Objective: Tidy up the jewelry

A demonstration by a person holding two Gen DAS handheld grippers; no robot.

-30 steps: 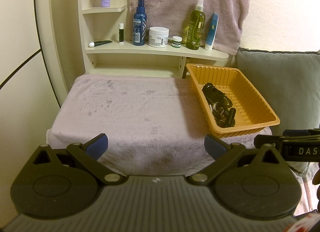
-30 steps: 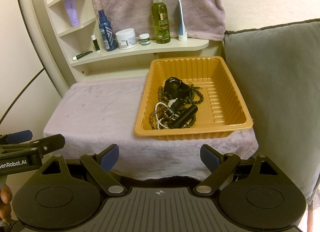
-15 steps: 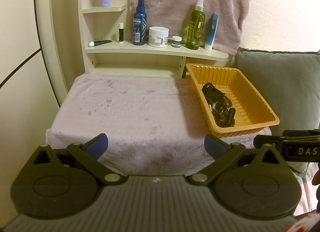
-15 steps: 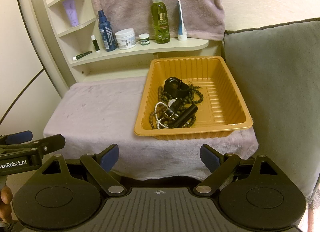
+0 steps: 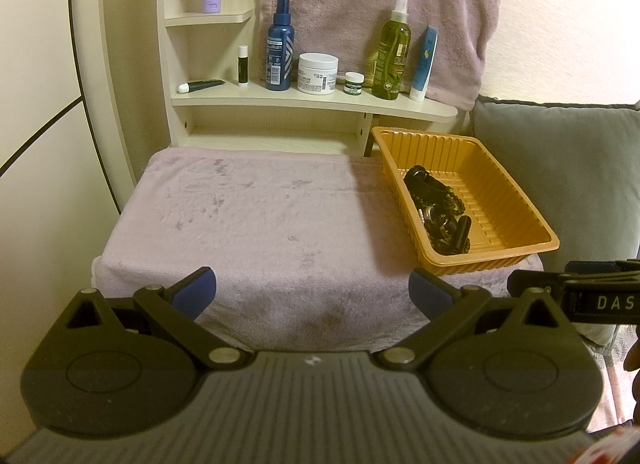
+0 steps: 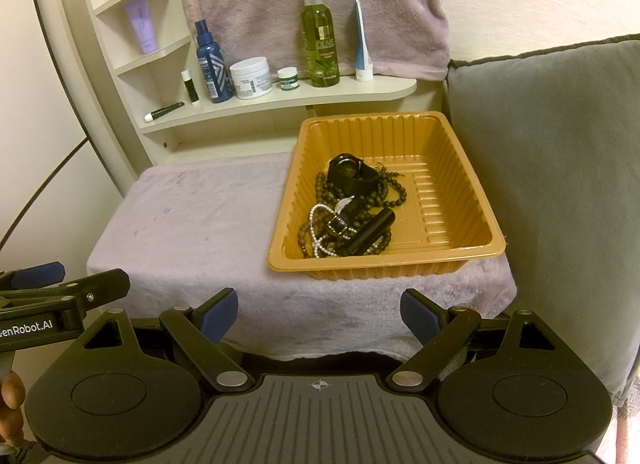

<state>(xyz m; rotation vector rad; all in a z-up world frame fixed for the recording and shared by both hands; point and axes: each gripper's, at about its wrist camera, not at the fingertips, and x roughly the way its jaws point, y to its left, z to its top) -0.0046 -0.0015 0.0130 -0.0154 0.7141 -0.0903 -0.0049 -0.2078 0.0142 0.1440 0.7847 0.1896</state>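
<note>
We hold the left gripper and the right gripper off the near edge of the towel-covered table, both spread wide with nothing between the pads. The jewelry lies heaped in the one orange tray at the right: one black watch, one white bead string, one black tube, and dark bead strands too tangled to count. This fits a pile awaiting sorting or one just gathered in. For any pick, we would pinch one strand at its free loop.
</note>
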